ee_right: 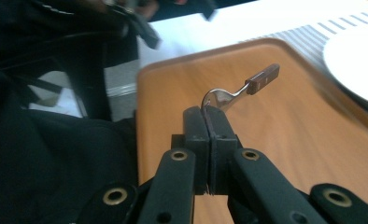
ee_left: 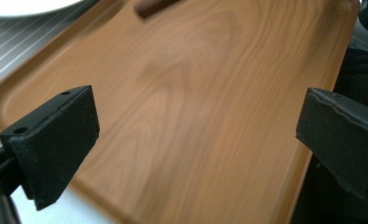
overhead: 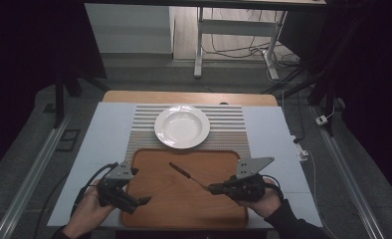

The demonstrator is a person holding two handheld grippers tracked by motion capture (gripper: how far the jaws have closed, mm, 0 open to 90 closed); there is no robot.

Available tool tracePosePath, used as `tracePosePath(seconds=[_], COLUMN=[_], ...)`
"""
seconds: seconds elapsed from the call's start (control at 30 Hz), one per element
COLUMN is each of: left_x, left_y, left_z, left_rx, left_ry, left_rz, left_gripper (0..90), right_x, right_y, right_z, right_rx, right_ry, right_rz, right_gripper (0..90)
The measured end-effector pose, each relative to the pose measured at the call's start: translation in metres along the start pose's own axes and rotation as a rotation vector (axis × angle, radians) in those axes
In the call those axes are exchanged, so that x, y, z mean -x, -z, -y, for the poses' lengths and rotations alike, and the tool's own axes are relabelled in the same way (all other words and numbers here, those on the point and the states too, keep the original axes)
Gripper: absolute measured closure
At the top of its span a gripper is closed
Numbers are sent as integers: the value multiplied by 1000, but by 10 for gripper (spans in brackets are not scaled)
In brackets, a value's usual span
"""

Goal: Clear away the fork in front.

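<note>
High view: above person's side, looking forward and down on whole table. Gripper views: low, close, along own jaws; all share tray (overhead: pixel 184 199) (ee_left: pixel 196 116) (ee_right: pixel 289 140).

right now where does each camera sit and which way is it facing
High view: above the person's side of the table, looking forward and down at the tray, plate and striped mat; both hands, left gripper and right gripper show.
Left gripper view: on the left gripper, looking across the tray between its open jaws.
Right gripper view: on the right gripper, looking along shut jaws that pinch a spoon.
Shared: all three show the tray and part of the plate.
</note>
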State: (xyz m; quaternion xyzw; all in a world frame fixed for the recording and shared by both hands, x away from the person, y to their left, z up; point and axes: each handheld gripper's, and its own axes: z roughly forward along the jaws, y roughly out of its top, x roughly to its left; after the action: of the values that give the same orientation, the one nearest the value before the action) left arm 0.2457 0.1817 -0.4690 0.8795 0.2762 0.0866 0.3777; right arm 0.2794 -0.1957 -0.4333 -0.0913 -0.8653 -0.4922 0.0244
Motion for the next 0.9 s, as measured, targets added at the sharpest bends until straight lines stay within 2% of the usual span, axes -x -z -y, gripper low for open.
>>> tracePosePath(seconds=[0.03, 0.1, 0.13, 0.17, 0.27, 0.3, 0.43, 0.5, 0.6, 0.67, 0.73, 0.77, 0.8, 0.87, 0.9], left_x=[0, 2, 2, 3, 5, 6, 14, 18, 23, 25, 25, 26, 27, 28, 29], left_y=[0, -8, -8, -13, -21, -23, -36, -42, -47, -47, -47, -45, -44, -43, -43], left_z=[0, -9, -9, -15, -24, -27, -35, -39, -41, -42, -43, -44, -44, -44, -44], left_rx=[0, -7, -7, -13, -25, -34, -80, -95, -112, -111, -106, -103, -99, -96, -93], left_ry=[0, -58, -58, -89, -148, -182, -290, -326, -390, -427, -441, -471, -489, -505, -524], left_rz=[0, 7, 7, 22, 73, 83, 103, 112, 112, 127, 126, 152, 157, 166, 183], left_gripper=[0, 0, 0, 0, 0, 0, 9, 26, 93, 182, 246, 290, 329, 402, 460], right_x=[-1, -5, -6, -8, -13, -14, -20, -22, -25, -26, -27, -28, -28, -27, -27], right_y=[-1, -4, -5, -7, -11, -12, -17, -18, -20, -21, -22, -22, -22, -22, -21], right_z=[0, -1, -2, -3, -4, -5, -7, -8, -9, -9, -10, -9, -9, -10, -10], right_rx=[3, -1, -6, -8, -14, -14, -19, -23, -31, -38, -47, -51, -53, -58, -60], right_ry=[3, 13, 20, 18, 30, 33, 51, 58, 73, 82, 88, 96, 98, 91, 88], right_rz=[-16, -43, -56, -68, -102, -114, -166, -185, -214, -229, -244, -249, -251, -263, -268], right_gripper=[894, 894, 894, 894, 894, 894, 894, 894, 893, 894, 894, 894, 894, 894, 894])
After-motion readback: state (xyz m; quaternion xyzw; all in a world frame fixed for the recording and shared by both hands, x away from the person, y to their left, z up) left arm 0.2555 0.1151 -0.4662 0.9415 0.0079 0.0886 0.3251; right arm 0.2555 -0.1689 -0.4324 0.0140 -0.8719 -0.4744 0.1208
